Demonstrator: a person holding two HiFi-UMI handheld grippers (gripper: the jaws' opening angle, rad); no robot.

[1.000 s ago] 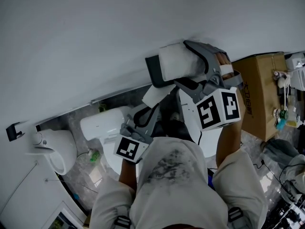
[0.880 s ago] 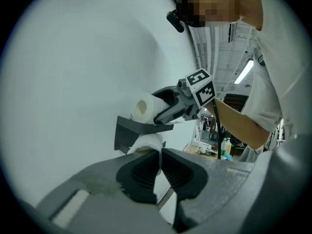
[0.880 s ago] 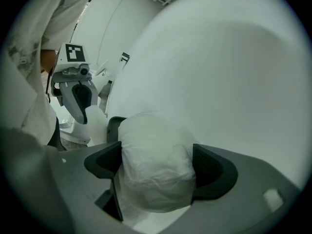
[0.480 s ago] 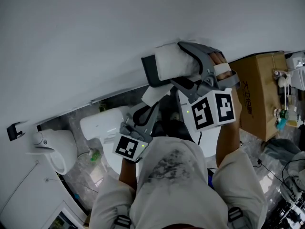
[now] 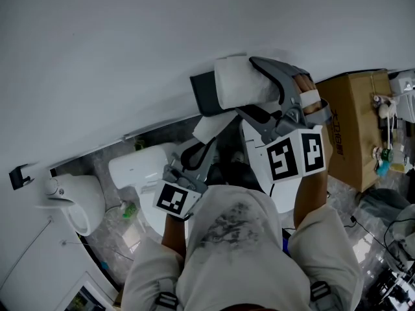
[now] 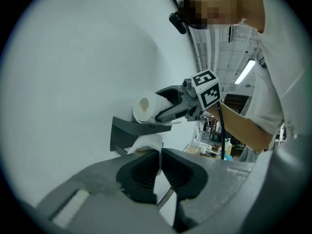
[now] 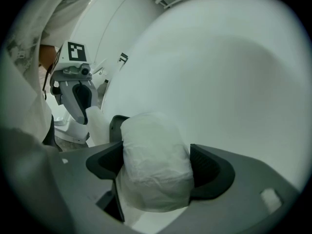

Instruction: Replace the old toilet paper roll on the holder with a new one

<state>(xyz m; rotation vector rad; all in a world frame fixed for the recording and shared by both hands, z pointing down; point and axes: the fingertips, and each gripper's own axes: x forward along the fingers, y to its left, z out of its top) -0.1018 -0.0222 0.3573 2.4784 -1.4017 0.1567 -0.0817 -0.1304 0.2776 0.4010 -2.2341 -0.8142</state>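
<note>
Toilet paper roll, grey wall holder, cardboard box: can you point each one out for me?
toilet paper roll [image 7: 153, 169]: right gripper view, on its side, between the jaws.
grey holder [image 6: 127, 133]: left gripper view, on its front face.
cardboard box [image 5: 353, 128]: head view, on its broad brown face.

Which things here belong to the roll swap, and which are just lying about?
In the job: white toilet paper roll in the right tool; dark grey wall holder; white paper sheet pinched in the left tool.
Lying about: brown cardboard box; white toilet.
</note>
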